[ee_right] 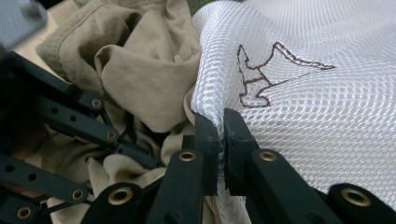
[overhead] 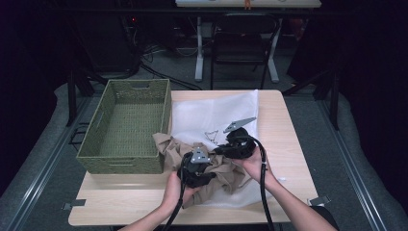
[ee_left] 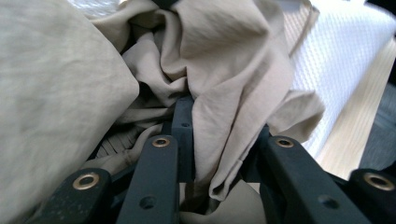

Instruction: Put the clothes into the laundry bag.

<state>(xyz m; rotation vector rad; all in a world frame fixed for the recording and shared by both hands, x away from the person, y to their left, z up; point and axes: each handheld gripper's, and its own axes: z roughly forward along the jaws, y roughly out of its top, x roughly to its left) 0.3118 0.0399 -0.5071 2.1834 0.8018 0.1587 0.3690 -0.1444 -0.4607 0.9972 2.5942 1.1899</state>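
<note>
A crumpled beige garment (overhead: 169, 145) lies mid-table, partly on a white mesh bag (overhead: 211, 113) that is spread flat. My left gripper (overhead: 204, 166) is buried in the garment (ee_left: 224, 56); a thick fold fills the gap between its jaws, and the left gripper (ee_left: 224, 130) looks shut on it. My right gripper (overhead: 219, 150) is just right of it. In the right gripper view the right gripper (ee_right: 220, 128) pinches the edge of the mesh bag (ee_right: 303, 107) beside the garment (ee_right: 140, 70). A small brown stitched figure (ee_right: 261, 79) marks the mesh.
A green woven basket (overhead: 120, 163) stands at the table's left, with nothing visible inside. The wooden table (overhead: 288, 139) has bare strips along the right and front. A dark chair (overhead: 240, 38) and desk legs stand beyond the far edge.
</note>
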